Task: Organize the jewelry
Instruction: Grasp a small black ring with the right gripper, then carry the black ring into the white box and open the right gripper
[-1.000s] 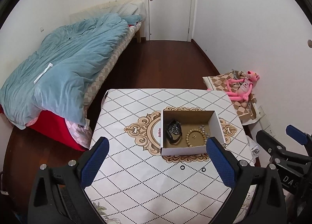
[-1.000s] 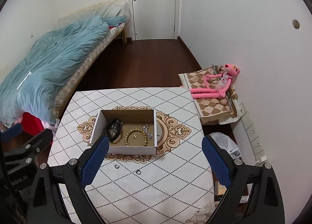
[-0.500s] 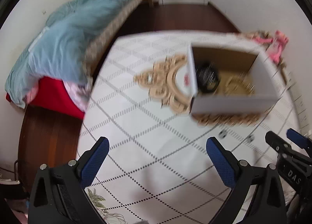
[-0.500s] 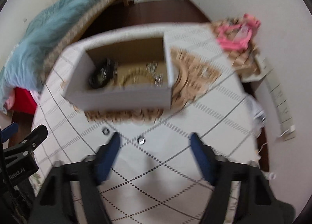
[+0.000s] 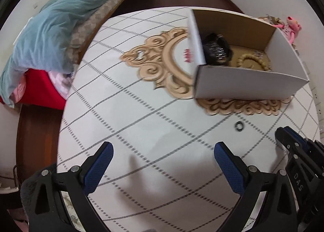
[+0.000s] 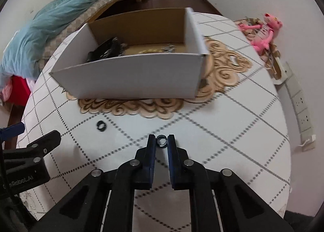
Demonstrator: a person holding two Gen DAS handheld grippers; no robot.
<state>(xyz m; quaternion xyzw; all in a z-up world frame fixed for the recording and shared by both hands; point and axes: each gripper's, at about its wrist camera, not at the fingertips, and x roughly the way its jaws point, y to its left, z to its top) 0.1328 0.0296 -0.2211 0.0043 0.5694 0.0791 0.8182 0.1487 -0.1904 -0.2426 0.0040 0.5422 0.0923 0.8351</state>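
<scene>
A small dark ring (image 6: 161, 144) lies on the patterned tablecloth (image 6: 232, 130) between my right gripper's (image 6: 161, 141) fingertips. The jaws are closing and both pads touch the ring's sides. A second dark ring (image 6: 101, 125) lies to its left, also seen in the left wrist view as ring (image 5: 239, 125). My left gripper (image 5: 162, 149) hangs open low over bare cloth, holding nothing. Behind the rings stands a white cardboard box (image 6: 131, 76) with a black bracelet (image 5: 216, 50), a bead bracelet (image 5: 251, 62) and silver pieces (image 6: 169, 48) inside.
The table's right edge runs near a wall with a power strip (image 6: 301, 106). A pink plush toy (image 6: 263, 29) lies on a checked cushion at the back right. A bed with a blue quilt (image 5: 50, 29) stands to the left, above dark wood floor.
Both grippers have dropped close to the table and tilted downward. The right jaws went from wide open to nearly together around the ring. The left jaws stayed wide.
</scene>
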